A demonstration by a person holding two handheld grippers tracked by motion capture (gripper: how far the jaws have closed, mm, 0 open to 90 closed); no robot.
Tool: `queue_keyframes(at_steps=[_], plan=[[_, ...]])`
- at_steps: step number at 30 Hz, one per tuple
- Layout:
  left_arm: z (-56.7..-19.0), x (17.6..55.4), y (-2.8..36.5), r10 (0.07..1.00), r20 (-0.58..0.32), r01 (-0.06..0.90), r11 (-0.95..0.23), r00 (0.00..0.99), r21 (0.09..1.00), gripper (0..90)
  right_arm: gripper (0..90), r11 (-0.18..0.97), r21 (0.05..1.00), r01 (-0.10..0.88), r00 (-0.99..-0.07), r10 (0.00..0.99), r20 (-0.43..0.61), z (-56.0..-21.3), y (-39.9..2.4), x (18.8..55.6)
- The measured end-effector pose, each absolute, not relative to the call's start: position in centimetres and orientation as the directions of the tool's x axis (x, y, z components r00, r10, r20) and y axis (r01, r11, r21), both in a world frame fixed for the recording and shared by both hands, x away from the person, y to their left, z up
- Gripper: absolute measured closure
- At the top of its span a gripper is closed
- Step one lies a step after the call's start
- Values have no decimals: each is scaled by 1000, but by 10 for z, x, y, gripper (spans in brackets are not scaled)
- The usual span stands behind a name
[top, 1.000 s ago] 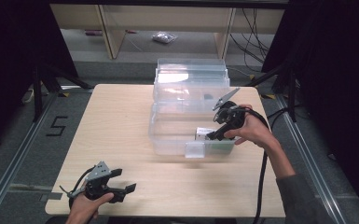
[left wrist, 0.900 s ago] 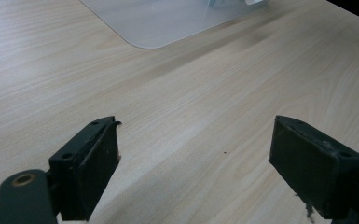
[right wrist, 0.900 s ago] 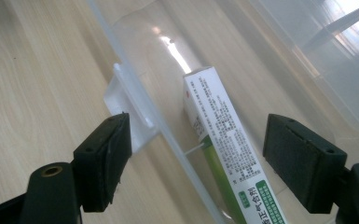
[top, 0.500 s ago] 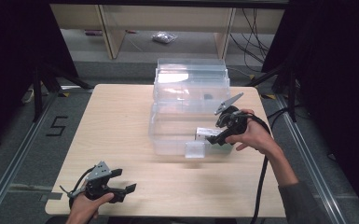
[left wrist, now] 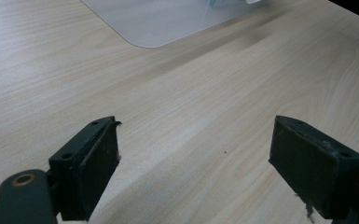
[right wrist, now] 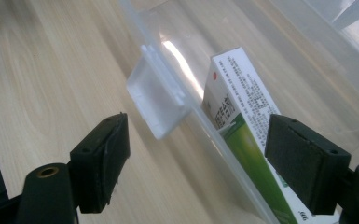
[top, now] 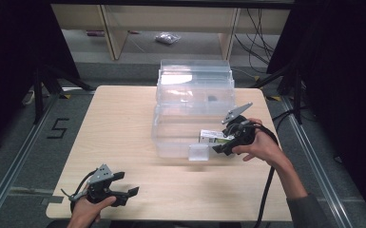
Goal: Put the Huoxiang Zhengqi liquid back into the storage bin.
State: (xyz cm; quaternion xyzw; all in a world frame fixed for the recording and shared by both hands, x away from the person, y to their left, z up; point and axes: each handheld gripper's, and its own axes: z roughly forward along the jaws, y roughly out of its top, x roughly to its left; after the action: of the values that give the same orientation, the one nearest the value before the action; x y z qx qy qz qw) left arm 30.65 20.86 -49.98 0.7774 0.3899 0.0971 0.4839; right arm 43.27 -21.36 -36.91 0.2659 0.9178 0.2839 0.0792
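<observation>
So the small white-and-green carton (right wrist: 242, 140) is leaning against the inside of the near wall of the clear plastic bin (top: 171, 137), close to the bin's front latch tab (right wrist: 156, 100). Straddling that same wall is the right gripper (top: 221, 145), jaws spread wide and not pressing on the carton, having just been opening a touch more. Well away from the bin, at the near edge of the wooden table (top: 123, 118), the left gripper (left wrist: 196, 172) sits released over bare wood.

- Table (top: 123, 123): pale wood grain, matt and smooth.
- Storage box (top: 195, 102): clear, glossy plastic.
- Carton (right wrist: 242, 140): printed card, slightly glossy.
- Jaw pads: black, matt, scuffed.
</observation>
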Motion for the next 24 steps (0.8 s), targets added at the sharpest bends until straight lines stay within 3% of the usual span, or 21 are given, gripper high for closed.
queue_keyframes(at_steps=[24], plan=[[-500, 307, 208, 700, -226, 511, -227, 677, 829, 149, 182, 637, 628, 446, -833, 552, 32, -383, -212, 408]])
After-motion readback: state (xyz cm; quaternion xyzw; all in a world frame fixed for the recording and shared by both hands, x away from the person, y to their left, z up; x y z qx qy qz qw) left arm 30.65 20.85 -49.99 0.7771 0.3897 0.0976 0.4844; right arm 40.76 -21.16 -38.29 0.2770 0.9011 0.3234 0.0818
